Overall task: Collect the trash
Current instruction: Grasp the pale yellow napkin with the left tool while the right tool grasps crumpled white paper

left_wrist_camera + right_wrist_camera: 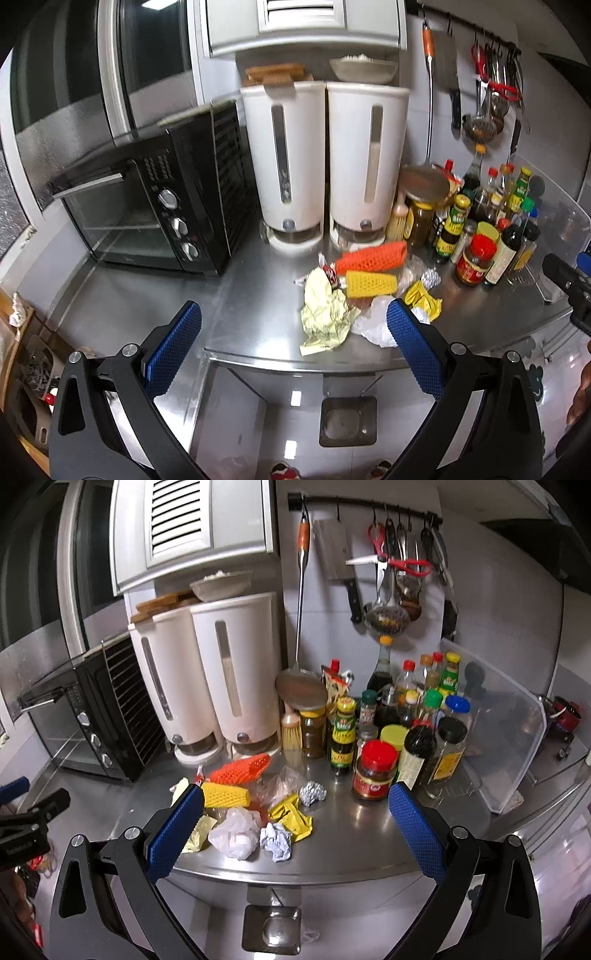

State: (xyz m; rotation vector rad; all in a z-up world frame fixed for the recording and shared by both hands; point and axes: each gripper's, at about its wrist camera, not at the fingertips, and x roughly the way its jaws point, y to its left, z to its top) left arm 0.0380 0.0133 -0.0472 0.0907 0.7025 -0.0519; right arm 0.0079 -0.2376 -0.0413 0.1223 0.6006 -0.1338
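Blue-padded left gripper [293, 328]: jaws spread wide, holding nothing, poised off the front edge of the stainless-steel counter [258, 295]; its right pad overlaps the view of a white plastic bag [373, 319].
Right gripper [295, 808]: likewise spread wide and unladen, at the counter's front edge, framing the trash pile.

Trash, clustered mid-counter in the right wrist view:
- crumpled pale-yellow paper [325, 314], at 9 o'clock of the pile
- white plastic bag, at 6 o'clock
- crumpled white paper ball [276, 840], just beside the bag
- yellow wrapper [293, 816], touching the paper ball
- foil ball [312, 793], at 2 o'clock
- clear plastic film [280, 782], centre
- red-and-white wrapper [330, 274], by the pale-yellow paper

Among the trash: orange mesh sleeve [240, 770] and yellow mesh sleeve [225, 794], lying side by side at 11 o'clock.

Surroundings:
- two white grain dispensers [207, 675] behind the pile, at 12 o'clock
- black toaster oven [166, 214], at 9 o'clock
- crowd of sauce bottles and jars [399, 731], at 2 o'clock, red-lidded jar [375, 771] foremost
- clear plastic lid [502, 738] leaning at 3 o'clock
- wall rail with hanging utensils [391, 568]
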